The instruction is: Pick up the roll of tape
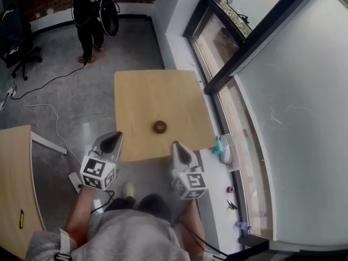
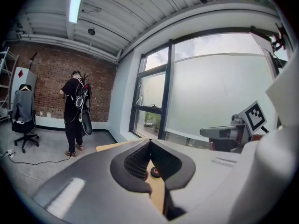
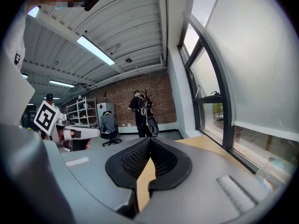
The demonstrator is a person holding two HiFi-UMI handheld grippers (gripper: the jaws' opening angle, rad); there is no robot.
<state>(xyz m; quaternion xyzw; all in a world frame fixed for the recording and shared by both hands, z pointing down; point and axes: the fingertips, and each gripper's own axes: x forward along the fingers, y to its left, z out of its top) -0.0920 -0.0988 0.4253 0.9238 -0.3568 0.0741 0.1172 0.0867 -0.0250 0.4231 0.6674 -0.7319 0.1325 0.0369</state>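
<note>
Bench (image 1: 147,91): pale wood, roll of tape (image 1: 160,126) towards its near edge.
Left gripper (image 1: 112,140): fingers pressed together, empty.
Right gripper (image 1: 179,147): fingers pressed together, empty.

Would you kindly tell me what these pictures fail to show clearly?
The small dark roll of tape: tiny in the head view, mostly hidden by the left hand-held gripper in its own view.
A second light wooden table: cut off by the head view's left edge.

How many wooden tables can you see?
2. One table stands in the middle with the roll of tape on it. The other table is at the left edge, partly cut off. More may be out of view.
</note>
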